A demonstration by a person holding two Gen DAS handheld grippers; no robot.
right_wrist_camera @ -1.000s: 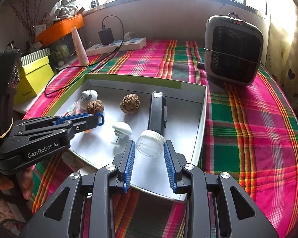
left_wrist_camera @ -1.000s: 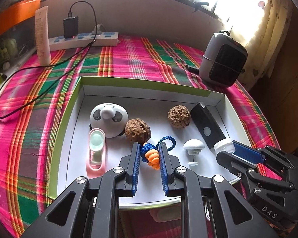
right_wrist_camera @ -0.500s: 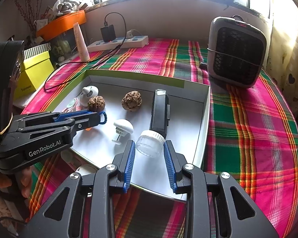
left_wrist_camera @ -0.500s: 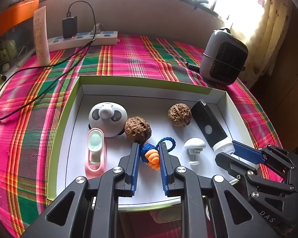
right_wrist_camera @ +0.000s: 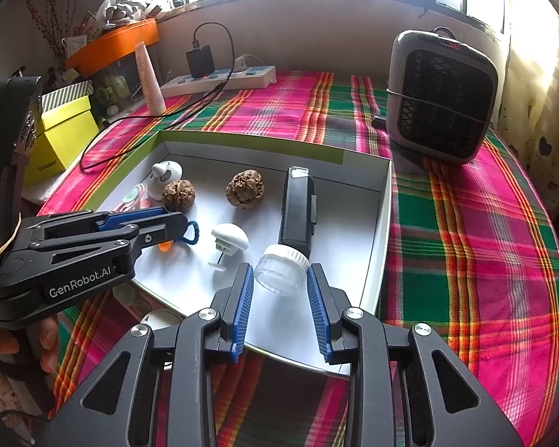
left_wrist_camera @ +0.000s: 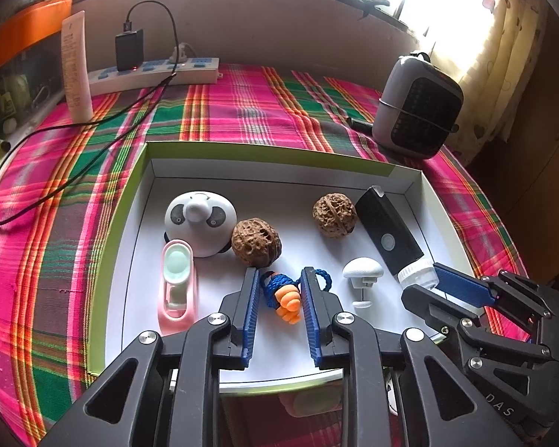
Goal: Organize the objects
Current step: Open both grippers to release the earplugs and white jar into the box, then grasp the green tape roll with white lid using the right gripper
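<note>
A shallow white box with a green rim [left_wrist_camera: 272, 156] lies on the plaid cloth. My left gripper [left_wrist_camera: 279, 279] is low over its near side, jaws opening. A small orange and blue corded toy [left_wrist_camera: 285, 298] lies between the pads with a gap on each side. My right gripper [right_wrist_camera: 279, 275] is shut on the clear cap [right_wrist_camera: 279, 273] of a black handheld device [right_wrist_camera: 298, 205] lying in the box. Also in the box are a panda figure [left_wrist_camera: 199, 219], a pink case [left_wrist_camera: 177, 290], two walnuts [left_wrist_camera: 255, 242] [left_wrist_camera: 333, 214] and a white mushroom-shaped piece [left_wrist_camera: 361, 272].
A grey heater [left_wrist_camera: 417, 111] stands on the cloth at the far right. A power strip [left_wrist_camera: 156, 70] with a charger and a trailing black cable lies at the back, beside an upright tube [left_wrist_camera: 76, 67]. A yellow box [right_wrist_camera: 63, 134] sits off the table's left.
The left jaws have parted from the orange and blue toy, which stays between them. The right gripper and the capped device have not moved.
</note>
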